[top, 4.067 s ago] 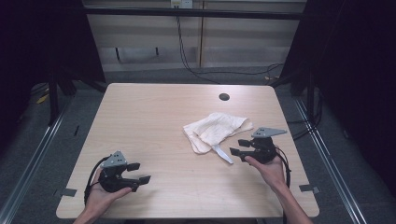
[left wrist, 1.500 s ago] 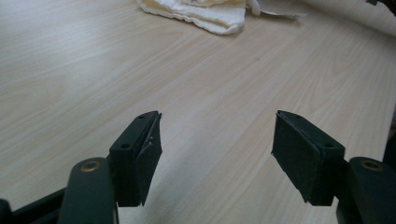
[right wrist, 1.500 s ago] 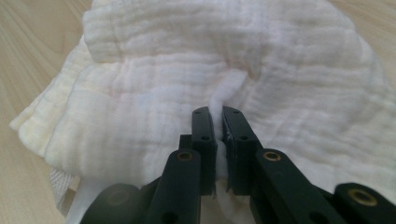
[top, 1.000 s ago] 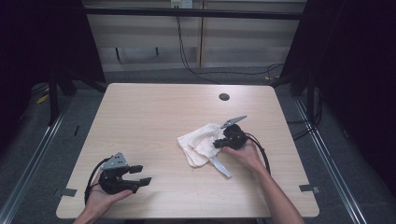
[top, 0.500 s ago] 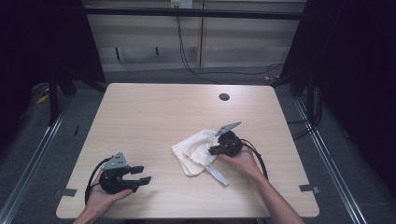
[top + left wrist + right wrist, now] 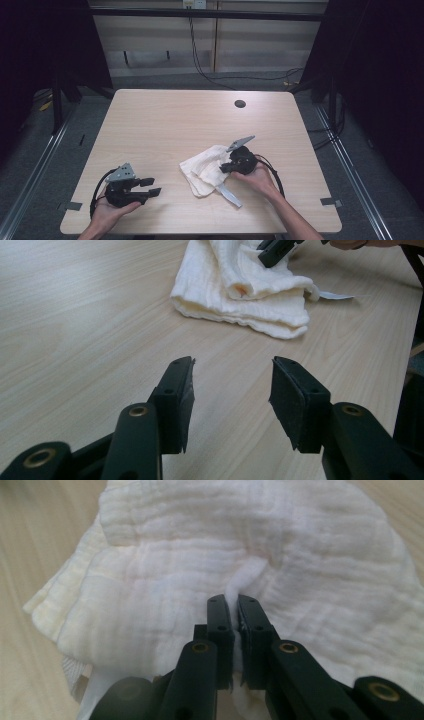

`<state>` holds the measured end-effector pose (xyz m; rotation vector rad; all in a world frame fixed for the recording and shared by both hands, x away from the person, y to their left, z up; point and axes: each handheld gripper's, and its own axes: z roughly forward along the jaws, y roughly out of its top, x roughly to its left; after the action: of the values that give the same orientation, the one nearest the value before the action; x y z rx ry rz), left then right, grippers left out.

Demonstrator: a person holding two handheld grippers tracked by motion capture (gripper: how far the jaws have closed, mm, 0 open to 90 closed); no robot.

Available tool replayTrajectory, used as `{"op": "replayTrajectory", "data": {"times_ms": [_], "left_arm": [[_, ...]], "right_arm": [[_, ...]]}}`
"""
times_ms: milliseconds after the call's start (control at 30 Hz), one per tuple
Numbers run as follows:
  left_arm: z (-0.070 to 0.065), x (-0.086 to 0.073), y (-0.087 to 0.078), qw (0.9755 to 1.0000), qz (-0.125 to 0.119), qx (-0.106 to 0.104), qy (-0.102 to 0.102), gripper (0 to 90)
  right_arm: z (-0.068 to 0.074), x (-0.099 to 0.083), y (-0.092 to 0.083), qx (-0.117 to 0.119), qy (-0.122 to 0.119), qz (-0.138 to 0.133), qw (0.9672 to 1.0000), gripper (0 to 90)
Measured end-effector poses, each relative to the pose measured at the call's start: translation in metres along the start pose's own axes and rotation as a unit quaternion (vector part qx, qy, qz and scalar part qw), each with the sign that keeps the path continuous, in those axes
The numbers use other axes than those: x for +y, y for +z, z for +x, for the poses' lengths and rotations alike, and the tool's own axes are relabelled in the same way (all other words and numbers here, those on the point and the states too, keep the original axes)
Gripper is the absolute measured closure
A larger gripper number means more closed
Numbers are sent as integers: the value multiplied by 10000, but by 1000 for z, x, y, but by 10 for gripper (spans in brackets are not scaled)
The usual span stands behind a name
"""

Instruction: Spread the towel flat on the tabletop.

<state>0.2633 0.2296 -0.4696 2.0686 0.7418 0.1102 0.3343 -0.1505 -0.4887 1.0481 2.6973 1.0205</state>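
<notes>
On the light wooden table [image 6: 165, 120], a crumpled white cloth [image 6: 205, 170] lies right of centre near the front edge, a white label strip [image 6: 230, 195] trailing from it. The right gripper [image 6: 226, 167] pinches a raised fold of the cloth between closed jaws. The left gripper [image 6: 152, 186], well apart from the cloth at front left, has jaws partway apart, just narrowing, with nothing between them.
</notes>
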Motion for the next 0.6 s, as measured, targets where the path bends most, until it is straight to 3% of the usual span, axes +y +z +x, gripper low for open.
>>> {"op": "replayTrajectory", "data": {"times_ms": [267, 367, 600], "left_arm": [[-4, 4, 5, 9999, 63, 55, 101, 566], [-4, 4, 5, 9998, 93, 186, 76, 570], [-3, 4, 2, 9999, -6, 143, 10, 608]], "right_arm": [[21, 0, 4, 271, -89, 12, 9996, 859], [29, 2, 7, 321, -146, 36, 9994, 859], [47, 14, 12, 399, -155, -69, 9991, 859]]}}
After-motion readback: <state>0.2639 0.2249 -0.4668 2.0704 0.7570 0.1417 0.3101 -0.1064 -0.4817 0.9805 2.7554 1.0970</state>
